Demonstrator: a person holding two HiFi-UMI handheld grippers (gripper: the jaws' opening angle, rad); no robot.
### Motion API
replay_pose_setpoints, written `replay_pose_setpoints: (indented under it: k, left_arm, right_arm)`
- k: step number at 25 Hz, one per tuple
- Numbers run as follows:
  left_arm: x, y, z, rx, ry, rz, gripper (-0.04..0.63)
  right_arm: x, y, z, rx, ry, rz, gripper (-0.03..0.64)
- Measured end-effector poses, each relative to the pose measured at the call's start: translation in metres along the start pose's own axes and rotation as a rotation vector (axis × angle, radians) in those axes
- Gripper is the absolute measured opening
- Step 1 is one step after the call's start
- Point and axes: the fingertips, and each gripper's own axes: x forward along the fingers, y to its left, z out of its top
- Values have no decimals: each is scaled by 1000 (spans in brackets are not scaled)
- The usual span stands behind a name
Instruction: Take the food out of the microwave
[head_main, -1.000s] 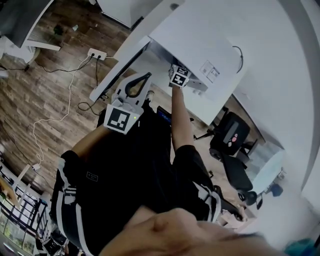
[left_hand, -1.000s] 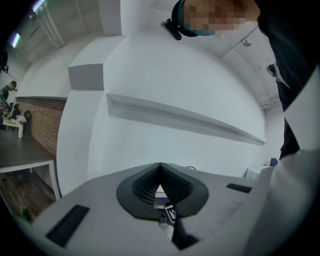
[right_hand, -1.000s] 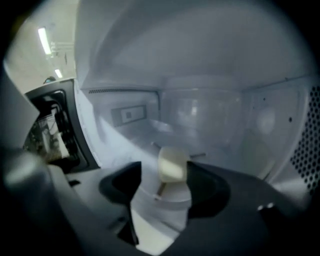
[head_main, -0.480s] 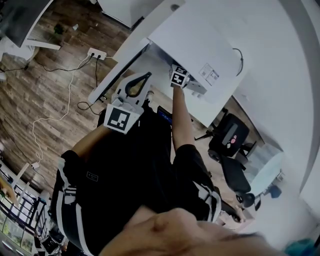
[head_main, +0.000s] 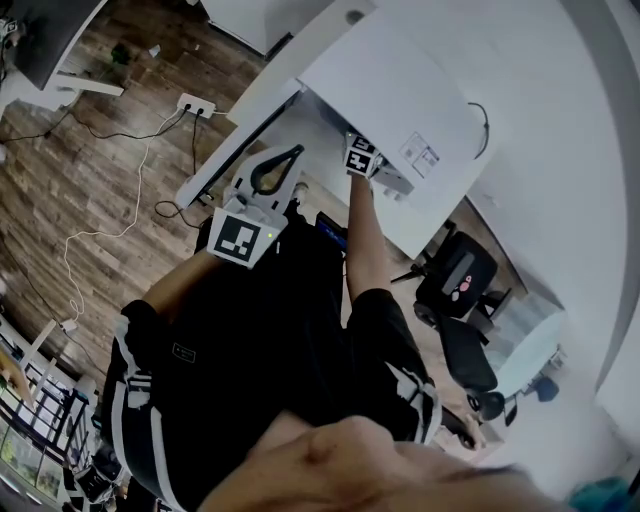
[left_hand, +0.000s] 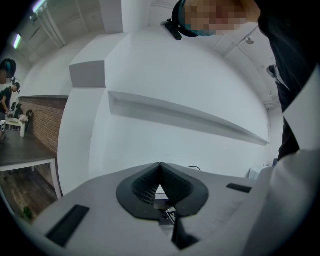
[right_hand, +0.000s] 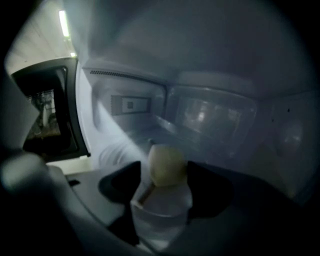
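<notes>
No legible text, number or brand is found in any view. A white sticker (head_main: 421, 155) is seen on the microwave (head_main: 400, 90) casing, right of centre in the upper head view; its print is too small to be read. Only black-and-white square patterns, not text, are carried on the left cube (head_main: 240, 238) and right cube (head_main: 359, 157). A small plate (right_hand: 129, 105) on the cavity wall, upper left of centre in the right gripper view, is blurred.

Wood floor (head_main: 45, 185), blk office chair (head_main: 455, 280)
</notes>
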Motion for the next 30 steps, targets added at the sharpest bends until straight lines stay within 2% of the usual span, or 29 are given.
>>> replay_pose_setpoints:
  k: [5,10,13,20,30]
  left_arm:
    - [3,-1,-2,5,7,-2,31]
    - [3,-1,0,10,5,-2,31]
    - [3,0,1,6,5,-2,31]
    - [2,0,0,7,7,-18,31]
    - [-8,2,-1,-5,6,-36,31]
  right_arm:
    - [4,0,1,6,-18,8,288]
    - [5,-2,3,-2,-20,-23,287]
    - [2,-5,3,-19,-18,-44,259]
    - [-8,7,3,-46,-1,-31,244]
    - [-21,27,-6,-29,-7,-26,233]
